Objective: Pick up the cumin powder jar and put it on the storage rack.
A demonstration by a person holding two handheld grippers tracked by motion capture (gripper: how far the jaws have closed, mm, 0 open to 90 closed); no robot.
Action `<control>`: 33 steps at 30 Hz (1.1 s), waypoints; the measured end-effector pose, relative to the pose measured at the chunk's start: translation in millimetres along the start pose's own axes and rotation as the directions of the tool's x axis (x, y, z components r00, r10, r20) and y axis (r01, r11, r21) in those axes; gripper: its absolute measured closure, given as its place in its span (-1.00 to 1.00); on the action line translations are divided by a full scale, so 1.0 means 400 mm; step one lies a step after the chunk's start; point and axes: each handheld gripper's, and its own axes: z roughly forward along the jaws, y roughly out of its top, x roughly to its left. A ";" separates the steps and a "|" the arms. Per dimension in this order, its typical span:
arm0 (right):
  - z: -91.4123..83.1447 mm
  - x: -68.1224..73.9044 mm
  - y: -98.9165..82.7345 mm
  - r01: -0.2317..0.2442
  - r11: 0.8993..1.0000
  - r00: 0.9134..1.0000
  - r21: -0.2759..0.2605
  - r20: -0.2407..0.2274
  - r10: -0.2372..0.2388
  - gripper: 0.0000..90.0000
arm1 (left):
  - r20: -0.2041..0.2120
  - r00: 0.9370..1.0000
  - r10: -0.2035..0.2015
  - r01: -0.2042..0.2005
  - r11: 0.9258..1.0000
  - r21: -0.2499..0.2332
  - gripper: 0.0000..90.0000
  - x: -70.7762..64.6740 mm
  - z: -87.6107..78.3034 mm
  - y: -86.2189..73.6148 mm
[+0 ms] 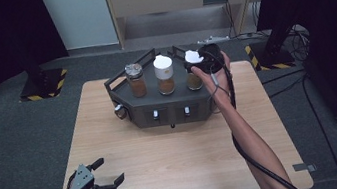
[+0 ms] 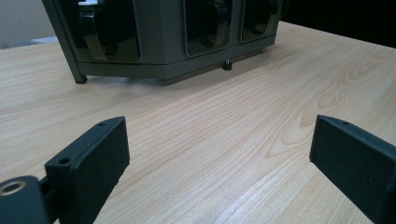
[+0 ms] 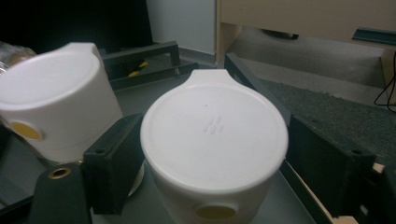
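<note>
- While the right gripper [image 3: 212,158] hangs over the rightmost spice jar [image 1: 194,73] on the dark rack [image 1: 169,109], its jaws stand either side of the jar's white lid [image 3: 214,140], partly open.
- On the right, a gap shows between jaw and lid; the left jaw sits close against it, though I cannot tell if it presses. Nothing looks gripped.
- This jar stands upright at the rack's right end, beside the middle jar [image 1: 164,75], directly below the claw, so any lift would go straight up along its axis.
- Far off at the table's [image 1: 177,169] near left corner, the left gripper [image 1: 108,171] rests wide open and empty.
</note>
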 end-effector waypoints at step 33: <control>-0.280 -0.021 -0.093 0.116 0.976 0.975 -0.184 -0.164 -0.147 -0.89 | 0.002 1.000 -0.024 0.024 1.000 -0.004 -0.93 0.002 0.001 -0.002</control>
